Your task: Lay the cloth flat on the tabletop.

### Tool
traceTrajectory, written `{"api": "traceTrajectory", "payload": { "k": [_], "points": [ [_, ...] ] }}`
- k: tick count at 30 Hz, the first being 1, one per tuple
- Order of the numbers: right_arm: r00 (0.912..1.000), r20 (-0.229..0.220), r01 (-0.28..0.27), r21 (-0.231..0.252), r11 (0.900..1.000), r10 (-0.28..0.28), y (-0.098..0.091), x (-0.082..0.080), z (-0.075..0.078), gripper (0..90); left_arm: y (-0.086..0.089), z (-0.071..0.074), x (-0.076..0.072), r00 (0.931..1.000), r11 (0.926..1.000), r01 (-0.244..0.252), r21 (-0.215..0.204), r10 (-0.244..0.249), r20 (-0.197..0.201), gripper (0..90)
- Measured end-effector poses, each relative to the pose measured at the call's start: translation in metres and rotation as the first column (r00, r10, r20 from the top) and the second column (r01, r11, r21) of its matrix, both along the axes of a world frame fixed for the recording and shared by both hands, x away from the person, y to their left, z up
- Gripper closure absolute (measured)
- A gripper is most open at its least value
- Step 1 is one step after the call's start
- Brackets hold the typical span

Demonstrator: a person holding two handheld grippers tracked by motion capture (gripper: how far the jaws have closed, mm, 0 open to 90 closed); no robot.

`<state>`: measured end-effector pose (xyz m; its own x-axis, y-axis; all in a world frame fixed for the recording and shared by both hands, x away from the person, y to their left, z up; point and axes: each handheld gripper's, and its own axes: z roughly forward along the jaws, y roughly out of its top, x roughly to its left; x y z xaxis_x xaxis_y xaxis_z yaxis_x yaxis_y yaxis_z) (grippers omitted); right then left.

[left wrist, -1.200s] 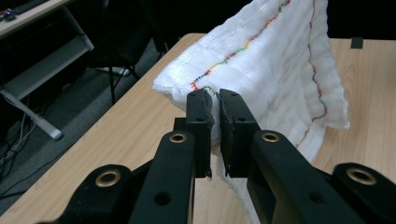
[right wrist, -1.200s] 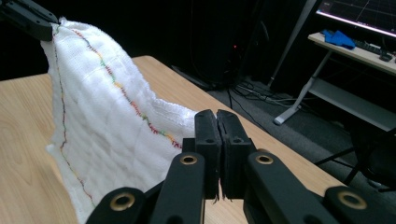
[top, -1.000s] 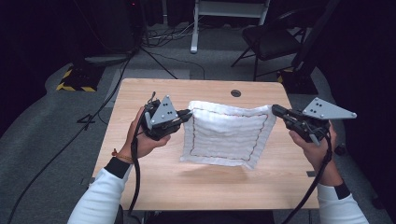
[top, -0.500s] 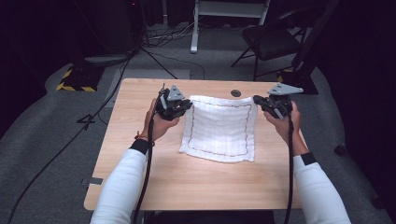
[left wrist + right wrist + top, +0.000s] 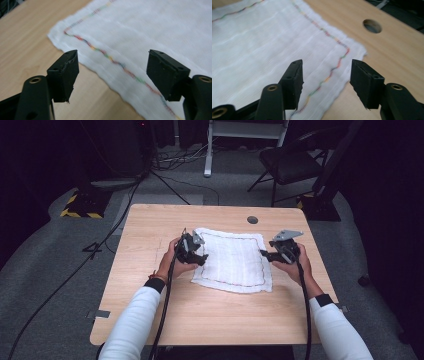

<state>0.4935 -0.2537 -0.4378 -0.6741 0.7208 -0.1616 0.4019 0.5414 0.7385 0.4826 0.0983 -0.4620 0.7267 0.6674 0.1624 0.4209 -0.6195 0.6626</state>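
Hovering with jaws spread, the left gripper (image 5: pixel 111 75) straddles the cloth's (image 5: pixel 233 260) stitched edge, a corner just ahead to its left. The right gripper (image 5: pixel 325 82), likewise spread and empty, has the opposite edge between its jaws, a corner ahead. Closing too high would likely miss the flat cloth; jaws scraping the table (image 5: pixel 150 235) could drag and bunch it.
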Motion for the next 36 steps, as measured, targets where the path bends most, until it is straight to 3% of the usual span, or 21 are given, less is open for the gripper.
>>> {"api": "traceTrajectory", "payload": {
  "k": [4, 6, 13, 18, 21, 25, 31, 36],
  "points": [
    [0.9977, -0.034, -0.057, 0.015, 0.9982, 0.058, -0.005, -0.023, -0.013, 41.1, 0.002, -0.007, -0.019, 0.9985, 0.9987, 0.051, -0.007, -0.051, -0.021, 25.1],
    [0.9960, -0.053, -0.071, 0.015, 0.9973, 0.072, -0.007, -0.032, -0.019, 38.6, 0.001, -0.010, -0.028, 0.9968, 0.9972, 0.075, 0.008, -0.075, -0.027, 24.5],
    [0.9887, -0.097, -0.119, -0.039, 0.9921, 0.115, -0.011, -0.058, -0.035, 36.3, 0.005, -0.017, -0.050, 0.9892, 0.9912, 0.132, 0.003, -0.132, -0.064, 24.9],
    [0.9849, -0.130, -0.124, -0.074, 0.9895, 0.114, -0.016, -0.068, -0.046, 34.8, 0.008, -0.026, -0.059, 0.9855, 0.9905, 0.137, 0.009, -0.136, -0.102, 26.8],
    [0.9854, -0.137, -0.108, -0.048, 0.9930, 0.101, -0.021, -0.071, -0.049, 35.0, 0.011, -0.028, -0.061, 0.9824, 0.9903, 0.134, -0.036, -0.137, -0.127, 35.6],
    [0.9867, -0.135, -0.095, -0.033, 0.9949, 0.090, -0.028, -0.076, -0.051, 35.1, 0.014, -0.028, -0.064, 0.9737, 0.9849, 0.154, -0.079, -0.165, -0.157, 49.8],
    [0.9852, -0.153, -0.078, 0.003, 0.9970, 0.077, -0.038, -0.082, -0.052, 35.8, 0.012, -0.027, -0.073, 0.9623, 0.9719, 0.227, -0.061, -0.234, -0.139, 77.0],
    [0.9860, -0.152, -0.067, 0.006, 0.9977, 0.067, -0.043, -0.090, -0.053, 36.3, 0.012, -0.027, -0.080, 0.9549, 0.9663, 0.250, -0.061, -0.257, -0.149, 83.3]
  ]
}}
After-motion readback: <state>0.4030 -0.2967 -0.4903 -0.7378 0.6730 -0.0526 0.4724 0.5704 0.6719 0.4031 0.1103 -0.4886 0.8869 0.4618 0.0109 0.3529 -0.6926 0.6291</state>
